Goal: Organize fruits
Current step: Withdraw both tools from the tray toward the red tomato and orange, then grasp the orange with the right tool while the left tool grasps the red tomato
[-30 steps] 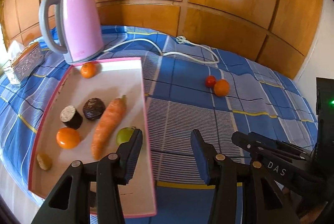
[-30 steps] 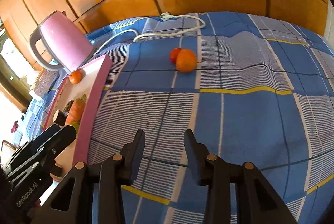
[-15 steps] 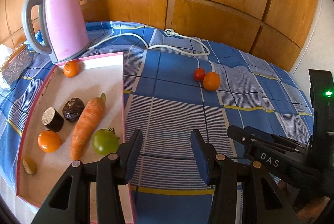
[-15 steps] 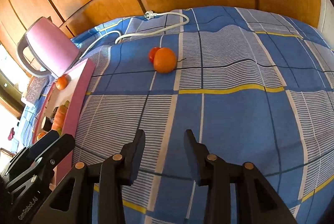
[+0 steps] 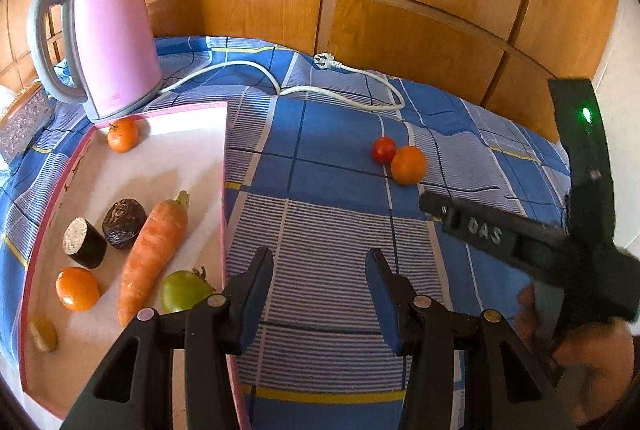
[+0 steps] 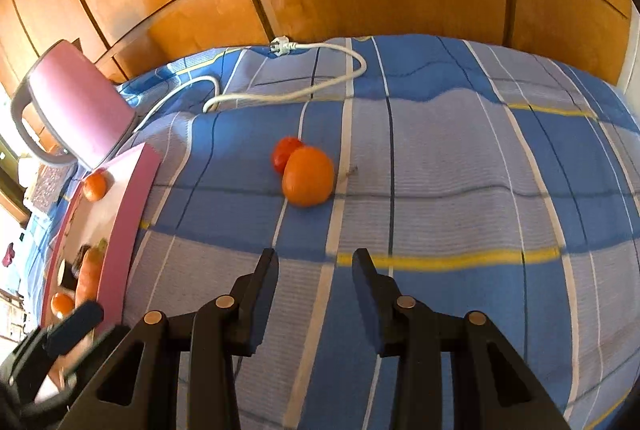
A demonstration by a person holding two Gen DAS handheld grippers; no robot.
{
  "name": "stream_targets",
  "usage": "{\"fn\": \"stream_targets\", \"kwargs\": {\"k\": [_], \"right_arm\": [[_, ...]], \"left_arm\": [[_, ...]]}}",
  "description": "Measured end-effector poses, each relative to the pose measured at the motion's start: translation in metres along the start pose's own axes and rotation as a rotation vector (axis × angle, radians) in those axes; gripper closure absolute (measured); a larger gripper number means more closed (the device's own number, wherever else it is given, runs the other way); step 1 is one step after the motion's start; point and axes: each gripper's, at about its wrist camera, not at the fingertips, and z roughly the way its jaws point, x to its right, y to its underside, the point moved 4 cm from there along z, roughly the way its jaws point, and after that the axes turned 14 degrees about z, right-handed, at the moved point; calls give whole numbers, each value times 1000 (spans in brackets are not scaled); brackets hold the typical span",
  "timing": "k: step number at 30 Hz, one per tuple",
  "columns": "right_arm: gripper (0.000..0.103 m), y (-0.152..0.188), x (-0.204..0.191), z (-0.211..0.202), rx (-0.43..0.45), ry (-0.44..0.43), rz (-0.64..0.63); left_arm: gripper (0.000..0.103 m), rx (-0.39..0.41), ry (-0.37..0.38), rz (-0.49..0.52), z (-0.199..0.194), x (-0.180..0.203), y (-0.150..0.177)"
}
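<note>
- Your left gripper [image 5: 320, 276] has its jaws spread apart with nothing between them; it hangs over the striped blue checked cloth [image 5: 328, 230], just beside the right edge of the pink-rimmed rectangular tray [image 5: 188, 145].
- Your right gripper [image 6: 314, 272] is likewise released and empty, pointing toward the two loose fruits on the cloth.
- Those two, a round orange tangerine [image 6: 308, 175] and a small red tomato [image 6: 285, 153], touch each other, well apart from the tray.
- In the tray lie a long orange carrot [image 5: 154, 250], a green tomato [image 5: 182, 290] beside its lower end, a dark wrinkled fruit [image 5: 124, 224], a black cylinder with a pale cut end [image 5: 84, 248], two small oranges [image 5: 77, 288] [image 5: 122, 134] and a small tan piece [image 5: 43, 334].
- A pink electric kettle with a grey handle [image 5: 100, 37] stands behind the tray; its white cord and plug [image 5: 340, 67] trail across the cloth.
</note>
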Motion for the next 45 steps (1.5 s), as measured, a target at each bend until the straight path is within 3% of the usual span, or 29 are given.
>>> {"fn": "stream_targets", "kwargs": {"k": [8, 13, 25, 38, 45], "right_arm": [[65, -23, -20, 20, 55, 36, -72], [67, -27, -26, 38, 42, 72, -112], [70, -26, 8, 25, 36, 62, -18], [70, -29, 35, 16, 90, 124, -28], [70, -29, 37, 18, 99, 110, -46]], "left_arm": [[54, -9, 8, -18, 10, -5, -5], [54, -21, 12, -25, 17, -6, -8], [54, -40, 35, -18, 35, 0, -20], [55, -46, 77, -24, 65, 21, -54], [55, -45, 109, -34, 86, 33, -76]]}}
